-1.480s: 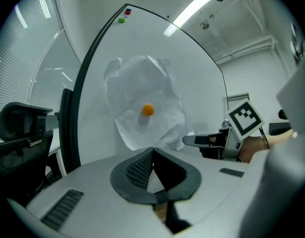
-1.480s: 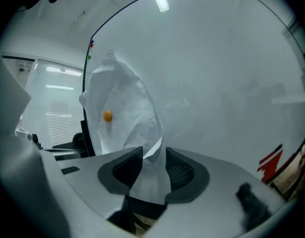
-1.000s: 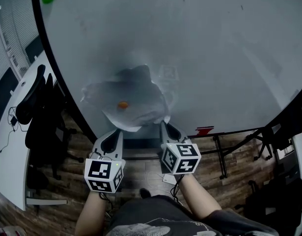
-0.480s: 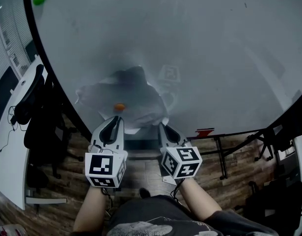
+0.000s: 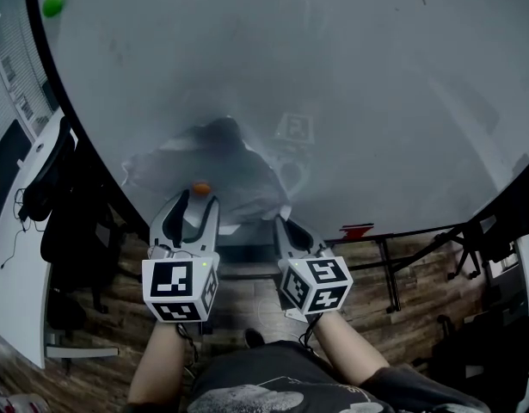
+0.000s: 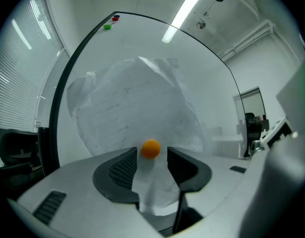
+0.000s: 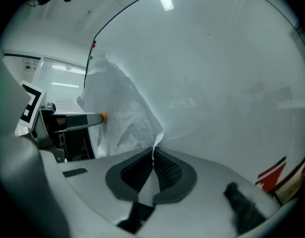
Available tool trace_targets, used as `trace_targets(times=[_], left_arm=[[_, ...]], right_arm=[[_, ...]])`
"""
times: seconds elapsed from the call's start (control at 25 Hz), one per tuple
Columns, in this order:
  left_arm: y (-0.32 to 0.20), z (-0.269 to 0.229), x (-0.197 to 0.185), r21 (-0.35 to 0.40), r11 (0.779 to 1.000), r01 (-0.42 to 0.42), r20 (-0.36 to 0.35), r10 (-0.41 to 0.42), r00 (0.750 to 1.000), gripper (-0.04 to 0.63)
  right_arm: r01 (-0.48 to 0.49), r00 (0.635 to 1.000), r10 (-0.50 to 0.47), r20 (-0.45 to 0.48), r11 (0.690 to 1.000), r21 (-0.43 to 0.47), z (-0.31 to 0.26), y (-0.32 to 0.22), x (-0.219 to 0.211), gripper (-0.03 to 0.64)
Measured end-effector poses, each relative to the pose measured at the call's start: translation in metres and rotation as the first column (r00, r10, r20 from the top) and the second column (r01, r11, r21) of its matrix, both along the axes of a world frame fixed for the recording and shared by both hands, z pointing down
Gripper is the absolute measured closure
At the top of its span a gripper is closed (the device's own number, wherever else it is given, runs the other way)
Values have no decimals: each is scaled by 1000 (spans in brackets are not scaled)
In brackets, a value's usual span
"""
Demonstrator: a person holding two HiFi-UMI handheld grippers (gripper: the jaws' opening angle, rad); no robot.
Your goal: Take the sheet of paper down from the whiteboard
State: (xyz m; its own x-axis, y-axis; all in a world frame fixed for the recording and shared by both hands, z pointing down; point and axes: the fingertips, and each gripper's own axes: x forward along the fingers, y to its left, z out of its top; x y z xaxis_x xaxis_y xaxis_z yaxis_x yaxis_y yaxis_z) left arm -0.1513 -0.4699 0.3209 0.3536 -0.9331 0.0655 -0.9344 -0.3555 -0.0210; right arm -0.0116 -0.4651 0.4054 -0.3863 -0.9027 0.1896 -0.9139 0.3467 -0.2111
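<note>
Landmark: the orange magnet (image 5: 200,188), which pins the sheet of paper (image 5: 234,166) to the whiteboard (image 5: 376,101). The sheet is still on the board. It is crumpled and bulges outward, with most of it spreading above the magnet and to both sides, and a short flap hanging below. Its long axis cannot be read with certainty through the creases. Left gripper (image 5: 198,200): jaws have just been opening and now stand wide apart, pads pressing on nothing. The flap below the magnet hangs loose in the gap, and the magnet sits dead ahead on the jaws' centre line, level with the tips. Whether the tips touch the board cannot be told. Right gripper (image 5: 278,224): below and to the right of the magnet, jaws closed tight on the sheet's lower right edge, with a thin fold of paper standing up out of the pads. A green magnet (image 5: 52,4) sits far above and to the left of the orange one, clear of the sheet. Judgement: the left gripper is the nearer one to the magnet and squarely aligned with it. The next move likely turns on closing around the magnet and drawing it straight off the board. The right gripper's pinch should keep the freed sheet from dropping. Risk: catching the flap along with the magnet.
</note>
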Motion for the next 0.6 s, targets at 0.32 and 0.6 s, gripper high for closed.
trace_targets(times=[0.32,0.6], left_arm=[[-8,-4,0,-3,997,83,8,-83,997,404],[-11,-4,-2,14,985,172,11,-172,985,426]], right_arm=[[14,1000,-14,12,1000,-2,0,-1,1,592],[21,1000,-21,14,1000,0,2,-4,2,592]])
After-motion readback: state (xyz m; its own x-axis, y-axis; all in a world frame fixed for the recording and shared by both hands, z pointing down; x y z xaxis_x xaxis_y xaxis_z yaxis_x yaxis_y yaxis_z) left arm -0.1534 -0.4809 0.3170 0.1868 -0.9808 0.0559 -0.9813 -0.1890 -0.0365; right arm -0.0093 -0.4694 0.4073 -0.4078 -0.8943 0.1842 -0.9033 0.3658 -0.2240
